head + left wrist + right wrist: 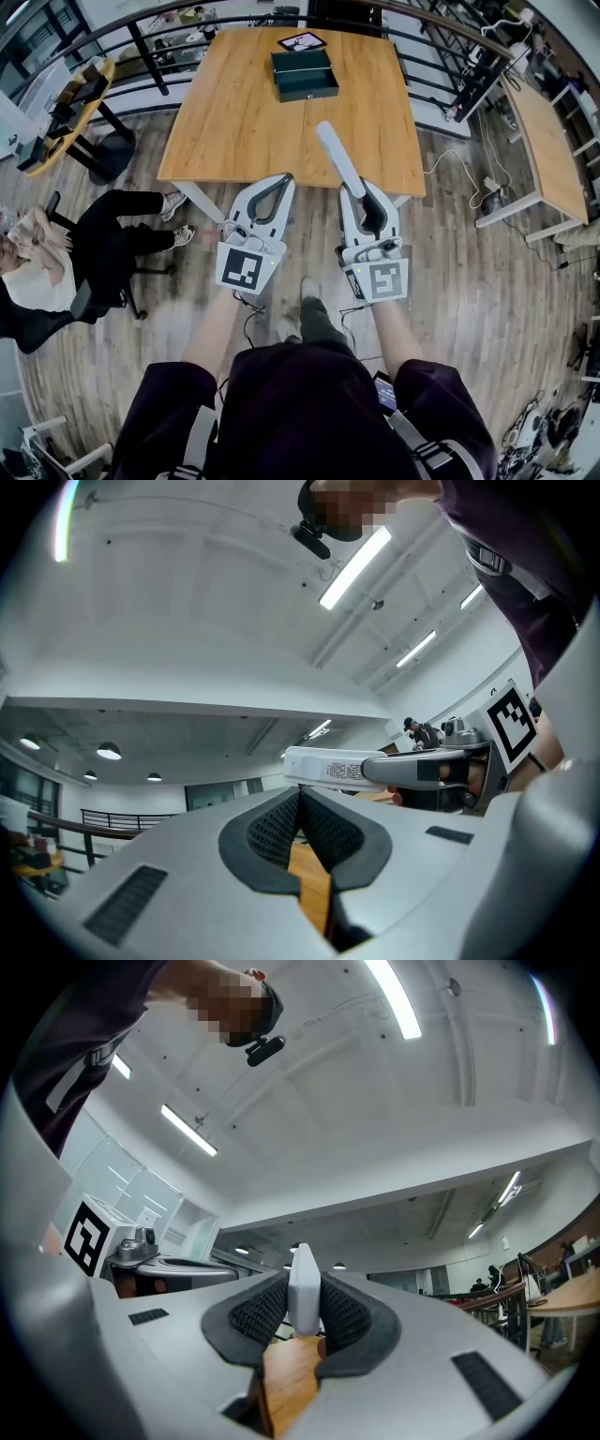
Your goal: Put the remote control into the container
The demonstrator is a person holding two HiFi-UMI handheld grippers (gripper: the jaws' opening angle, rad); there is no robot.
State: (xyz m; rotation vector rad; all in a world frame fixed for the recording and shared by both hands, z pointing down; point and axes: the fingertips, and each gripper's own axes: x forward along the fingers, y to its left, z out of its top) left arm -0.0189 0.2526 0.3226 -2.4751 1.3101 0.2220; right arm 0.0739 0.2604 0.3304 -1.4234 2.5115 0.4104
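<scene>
**A:** What's the layout?

**B:** A wooden table (234,122) stands ahead. On its far half sits a dark container (309,92), and its top looks open.

**A:** And the grippers?

**B:** Both hang at the table's near edge, well apart from the container. The right gripper (361,192) is pinching one end of the remote (337,157). In the right gripper view the white body stands on its narrow edge, squeezed between the two pads. The left gripper (284,181) has its jaws pressed together with nothing between them.

**A:** So the remote is off the table?

**B:** Yes, it's in the air in the right jaws. Most of its length sticks out past the fingertips.

**A:** Which way does it point?

**B:** Its long axis runs forward and a little left from the jaws. The free tip is over the near part of the tabletop, roughly in line with the container. The container lies straight beyond that tip.

**A:** So what does the move need?

**B:** I'd say a carry forward along that same line by the right gripper. The tip needs to dip over the rim before the pads let go.
</scene>
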